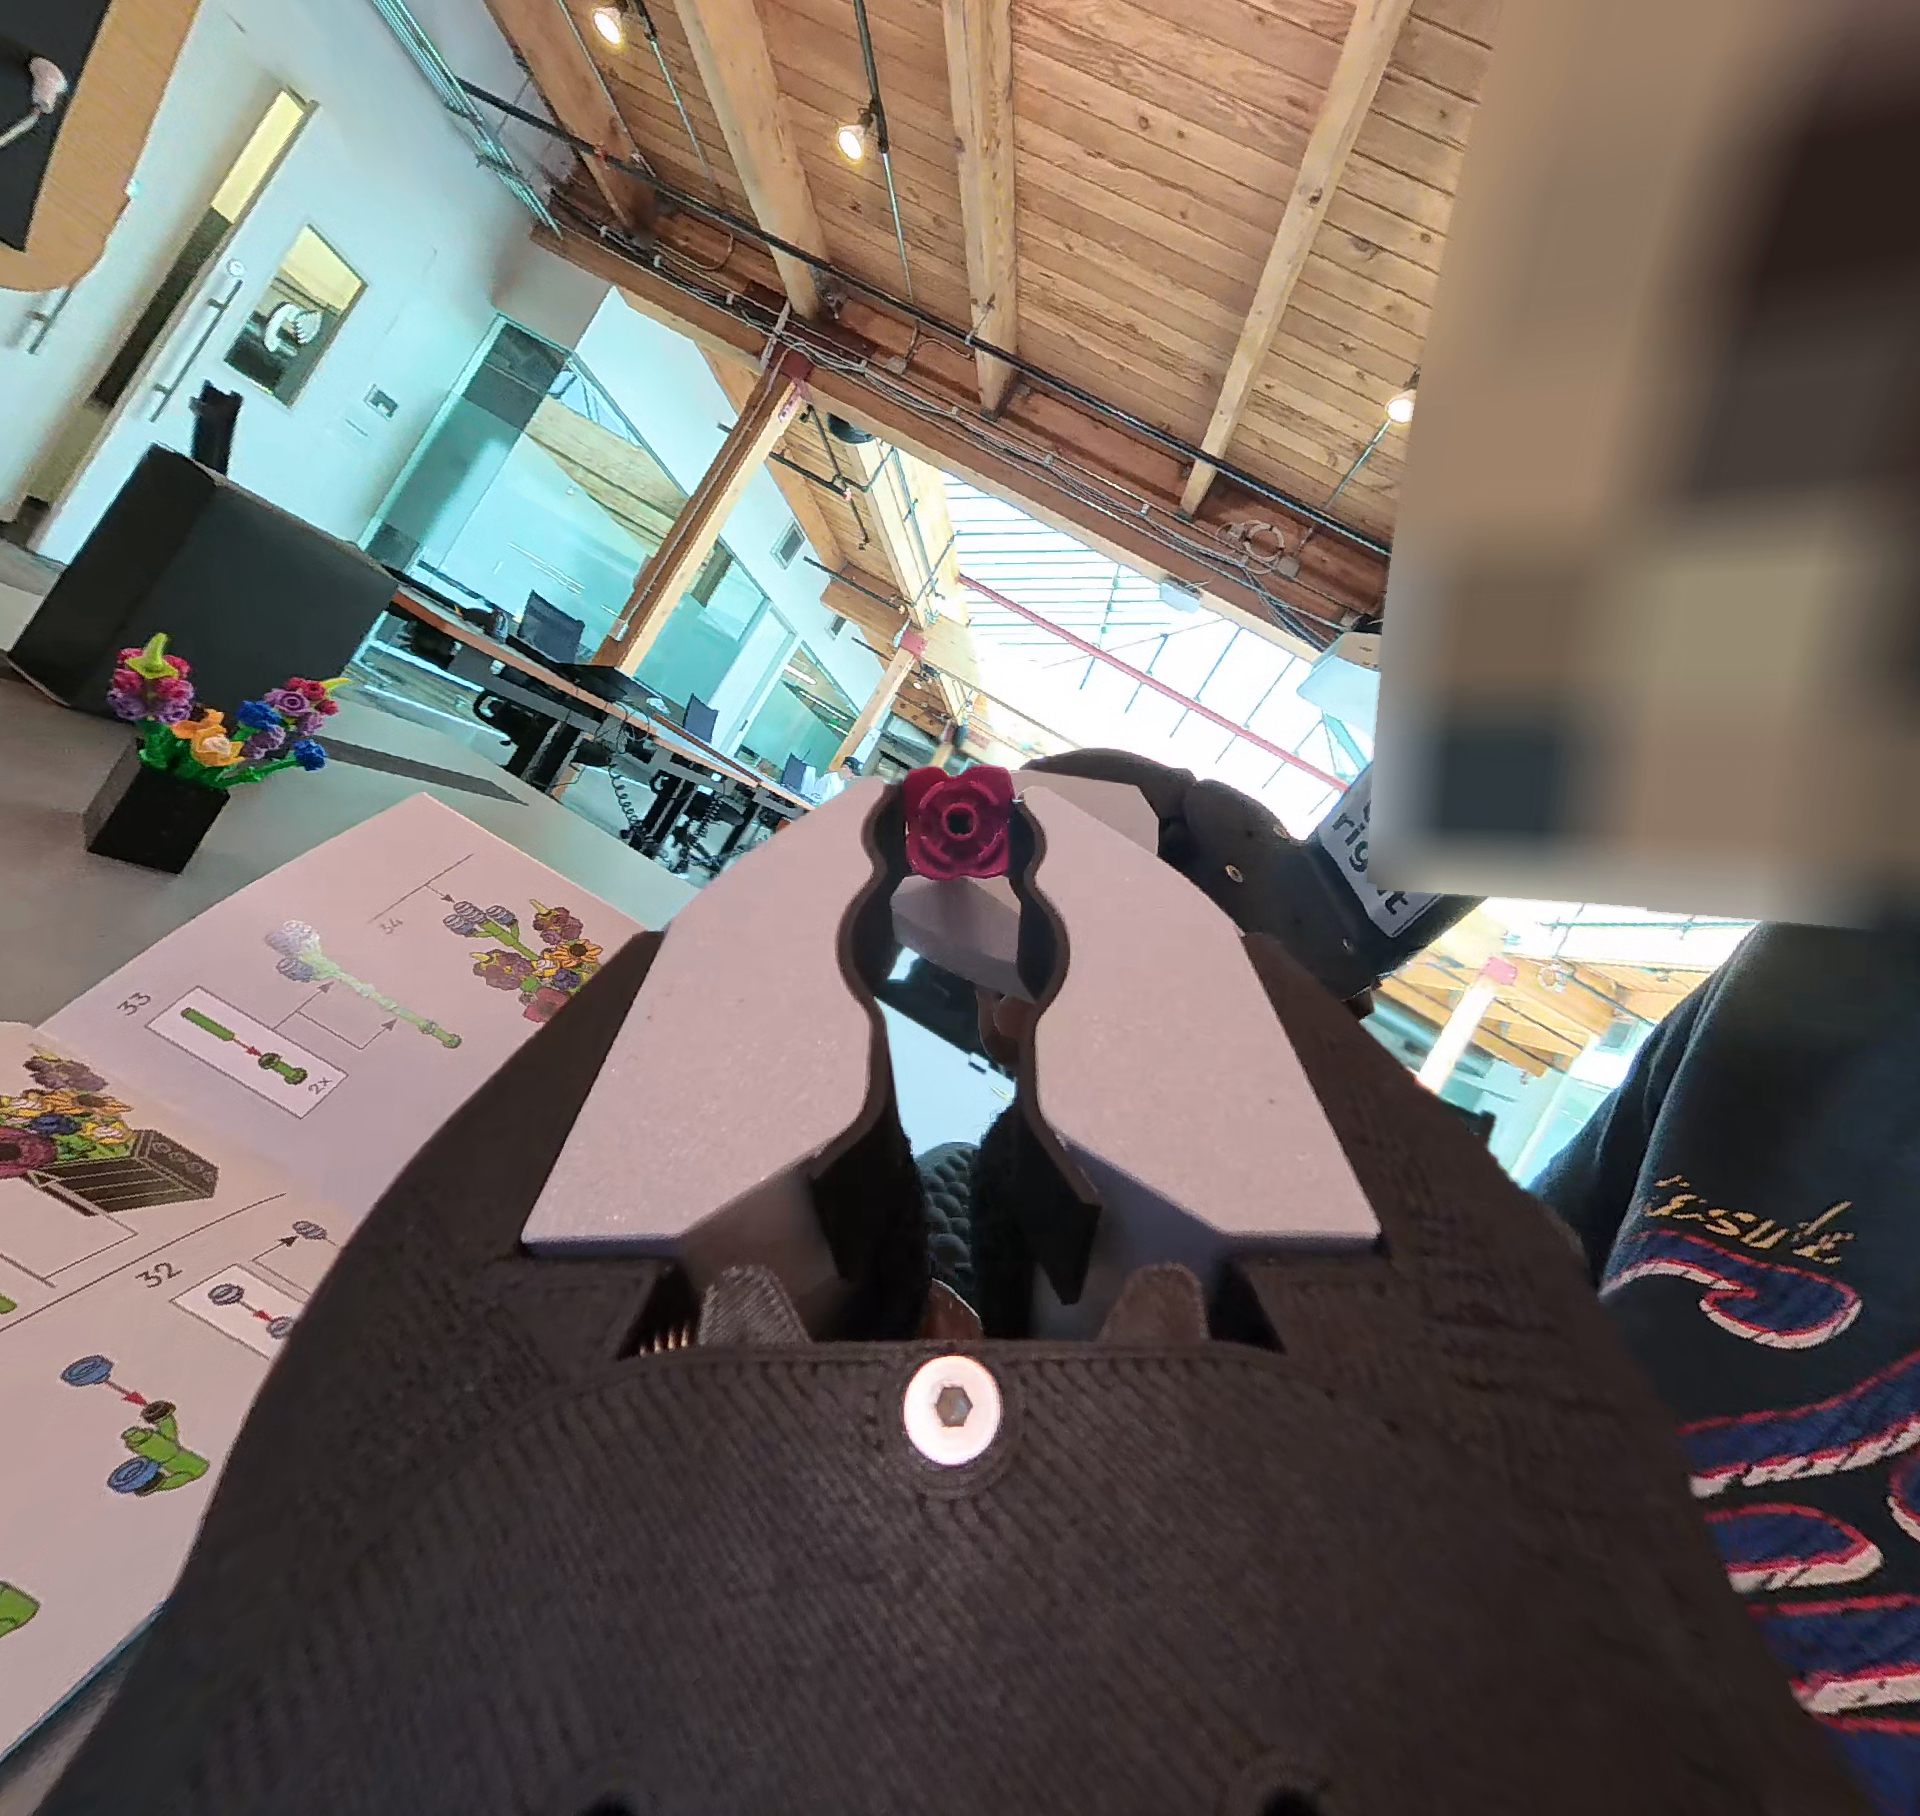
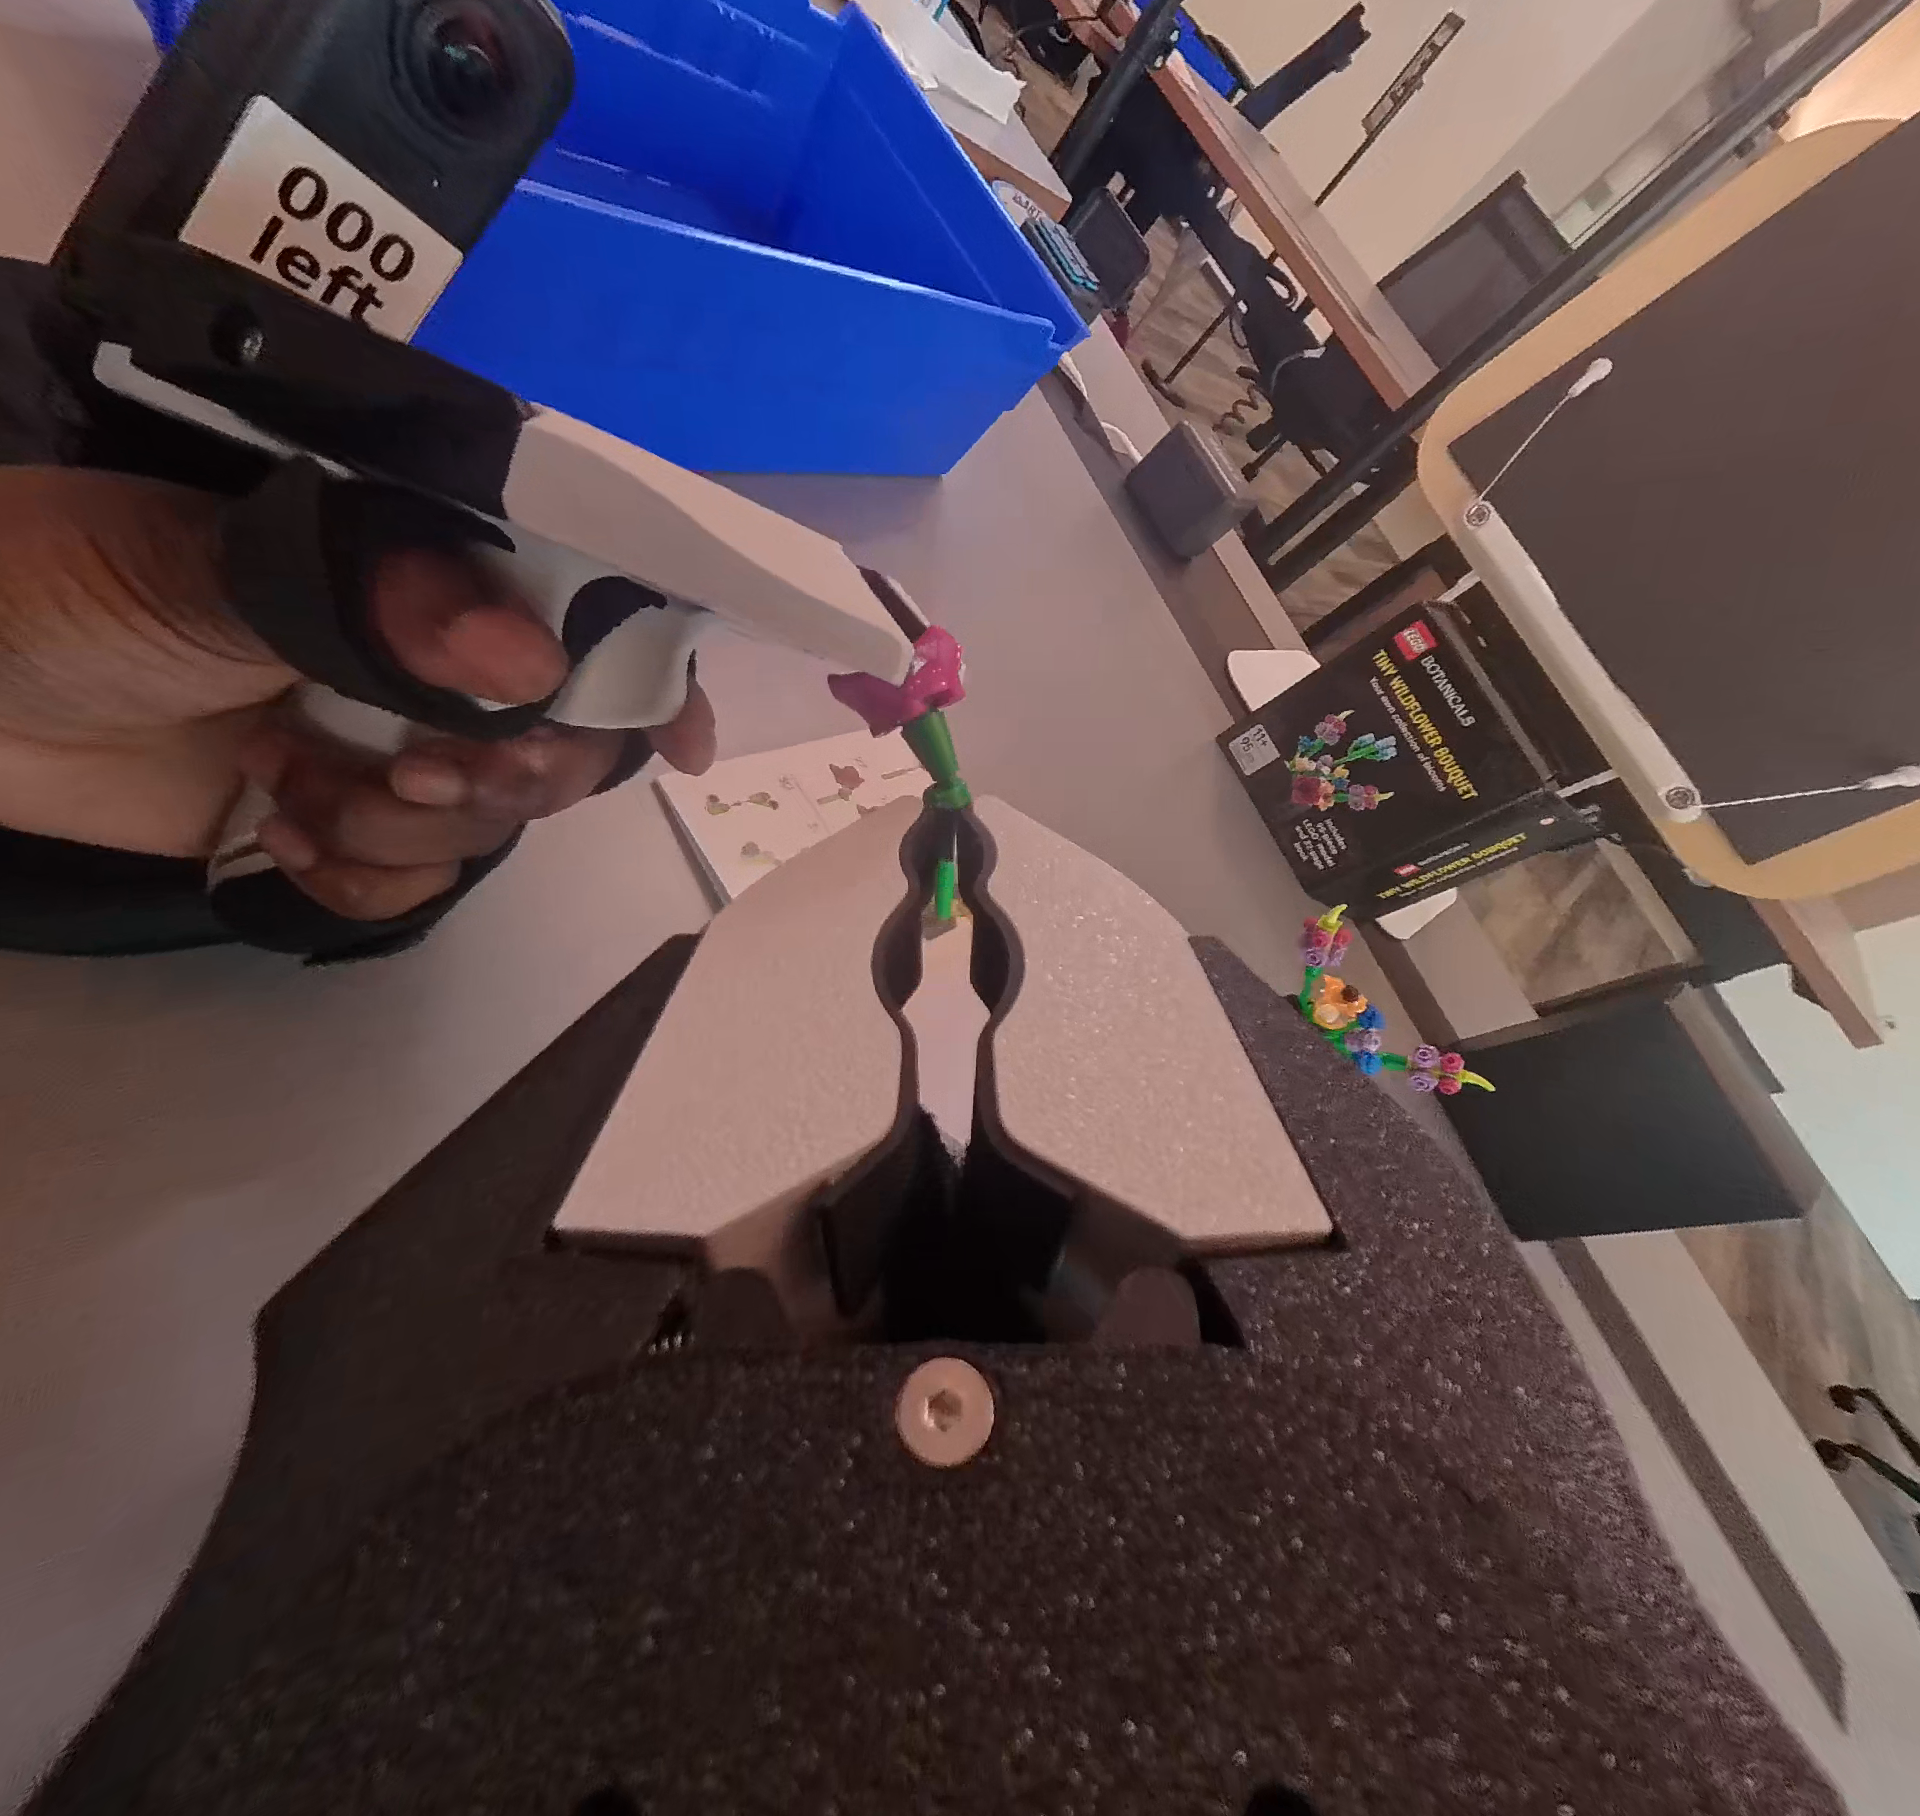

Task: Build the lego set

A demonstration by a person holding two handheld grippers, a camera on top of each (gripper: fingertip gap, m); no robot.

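Left wrist view: my left tool (image 1: 961,831) is clenched on the magenta flower piece (image 1: 957,821), open face toward camera; tiny, stiff, light, so I pinch its rim. Right wrist view: my right tool (image 2: 948,826) grips the green stem (image 2: 940,779), long axis along the fingers, top meeting the flower above the desk (image 2: 1018,582); thin and likely to pivot.

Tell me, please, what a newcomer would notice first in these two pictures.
First, the magenta flower piece pinched at the tips of the left gripper, and the green stem below it held by the right gripper. Next, the blue bin behind and the finished colourful bouquet in its black base.
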